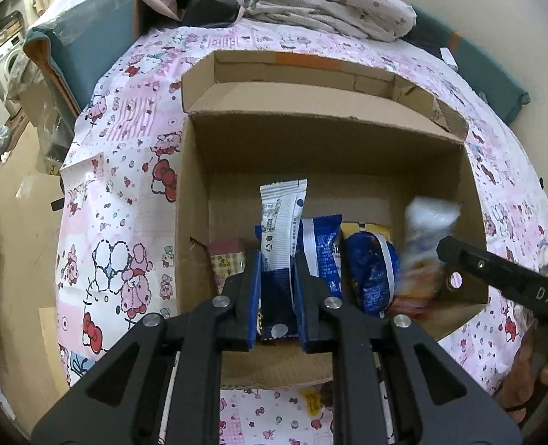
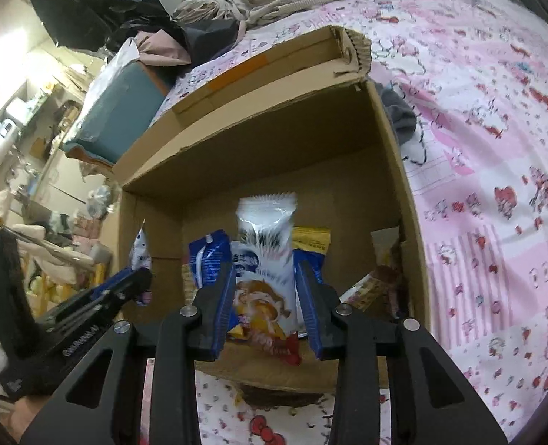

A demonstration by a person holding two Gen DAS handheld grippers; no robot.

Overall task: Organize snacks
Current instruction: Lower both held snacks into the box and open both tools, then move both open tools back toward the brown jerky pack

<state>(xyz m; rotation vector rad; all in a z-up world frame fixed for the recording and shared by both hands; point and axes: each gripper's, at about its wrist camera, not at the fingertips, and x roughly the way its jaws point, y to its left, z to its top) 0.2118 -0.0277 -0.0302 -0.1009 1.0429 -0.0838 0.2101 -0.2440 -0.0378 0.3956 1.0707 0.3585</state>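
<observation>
An open cardboard box [image 1: 192,193] lies on the pink cartoon-print sheet, with several snack packets standing along its near wall. My left gripper [image 1: 276,259] is shut on a white and blue packet [image 1: 283,215] that stands upright at the left of the row. My right gripper [image 2: 265,270] hangs over the right of the box [image 2: 403,185]. A white packet with a yellow and red print [image 2: 264,244] stands between its fingers, which look just clear of it. That packet [image 1: 429,222] is blurred in the left wrist view. Blue packets [image 1: 374,270] sit between the two.
A checked pink packet [image 1: 227,259] leans in the box's near left corner, and a yellow one [image 1: 366,228] stands behind the blue ones. Crumpled bedding [image 1: 329,3] lies beyond the box. A teal cushion [image 1: 88,40] sits at the far left. The bed edge drops to the floor on the left.
</observation>
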